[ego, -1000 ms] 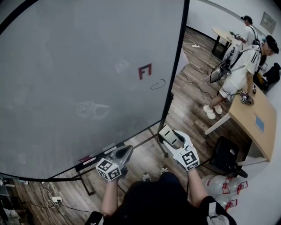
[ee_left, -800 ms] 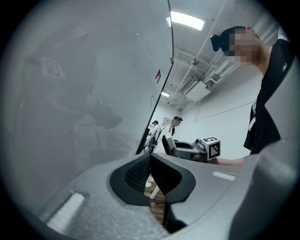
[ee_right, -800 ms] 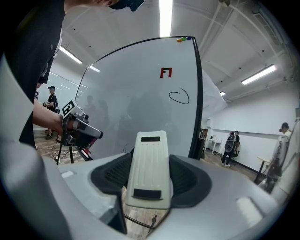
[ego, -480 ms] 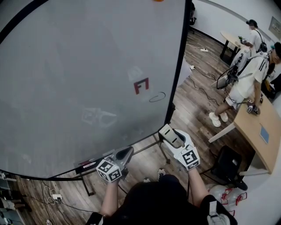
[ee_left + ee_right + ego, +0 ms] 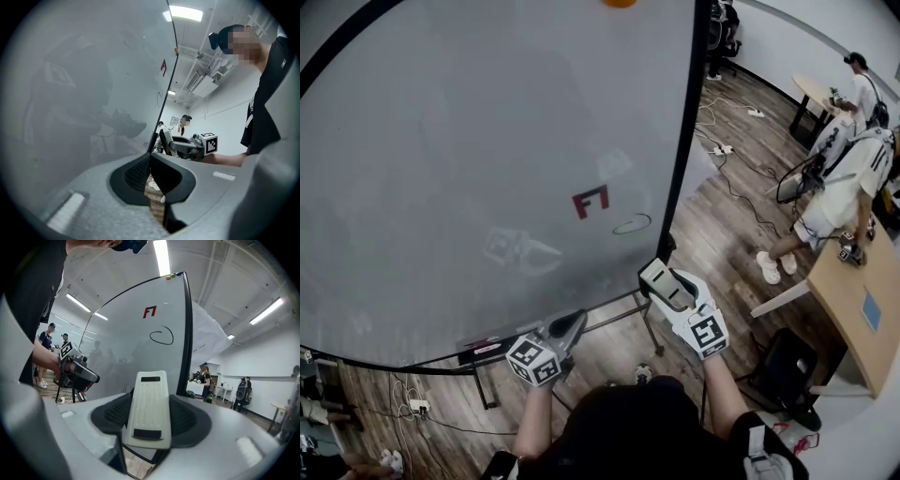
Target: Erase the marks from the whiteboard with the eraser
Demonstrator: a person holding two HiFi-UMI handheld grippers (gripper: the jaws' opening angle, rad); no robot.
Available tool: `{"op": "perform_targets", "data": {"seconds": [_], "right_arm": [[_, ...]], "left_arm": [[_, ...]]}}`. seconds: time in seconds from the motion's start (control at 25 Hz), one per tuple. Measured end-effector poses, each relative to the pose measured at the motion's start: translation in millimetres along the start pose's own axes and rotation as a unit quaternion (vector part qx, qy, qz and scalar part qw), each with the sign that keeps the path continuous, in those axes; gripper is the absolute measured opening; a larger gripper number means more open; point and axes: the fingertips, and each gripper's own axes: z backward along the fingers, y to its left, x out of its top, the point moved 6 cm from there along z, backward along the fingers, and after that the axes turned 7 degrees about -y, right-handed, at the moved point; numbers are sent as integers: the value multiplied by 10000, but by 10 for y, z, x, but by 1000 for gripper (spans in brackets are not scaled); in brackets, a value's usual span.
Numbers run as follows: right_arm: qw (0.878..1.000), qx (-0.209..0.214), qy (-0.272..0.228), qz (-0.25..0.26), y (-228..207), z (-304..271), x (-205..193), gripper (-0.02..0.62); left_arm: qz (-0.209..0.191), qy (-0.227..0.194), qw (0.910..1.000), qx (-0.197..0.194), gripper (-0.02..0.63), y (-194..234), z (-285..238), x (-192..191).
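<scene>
Below the black-framed whiteboard [image 5: 441,169], right gripper [image 5: 660,281] clamps white plastic eraser [image 5: 149,408] (left gripper [image 5: 570,326] closed, empty); tilted contact could skip red marks [image 5: 590,202]

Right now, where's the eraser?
In the head view the eraser is clamped in the right tongs, near the lower right corner of the whiteboard, below the red mark and black oval.

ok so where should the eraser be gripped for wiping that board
By its two long narrow edges, from behind, as the right gripper has it now: the eraser is a slim flat block, so clamping the edges leaves its front end sticking out toward the whiteboard.
</scene>
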Motion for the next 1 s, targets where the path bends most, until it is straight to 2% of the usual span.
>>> {"op": "perform_targets", "data": {"seconds": [0.44, 0.64, 0.76, 1.0], "right_arm": [[9976, 212, -626, -194, -311, -139, 161, 256], [9925, 194, -1202, 117, -487, -188, 471, 256], [9854, 77, -1696, 99, -575, -193, 741, 256], [9795, -27, -1996, 279, -658, -281, 1002, 256]], "left_arm": [[-47, -21, 9992, 408, 11, -48, -133, -26], [-69, -56, 9986, 518, 11, -106, -242, -48], [-81, -91, 9984, 561, 11, -151, -316, -64], [-102, -162, 9980, 606, 11, -119, -396, -68]]}}
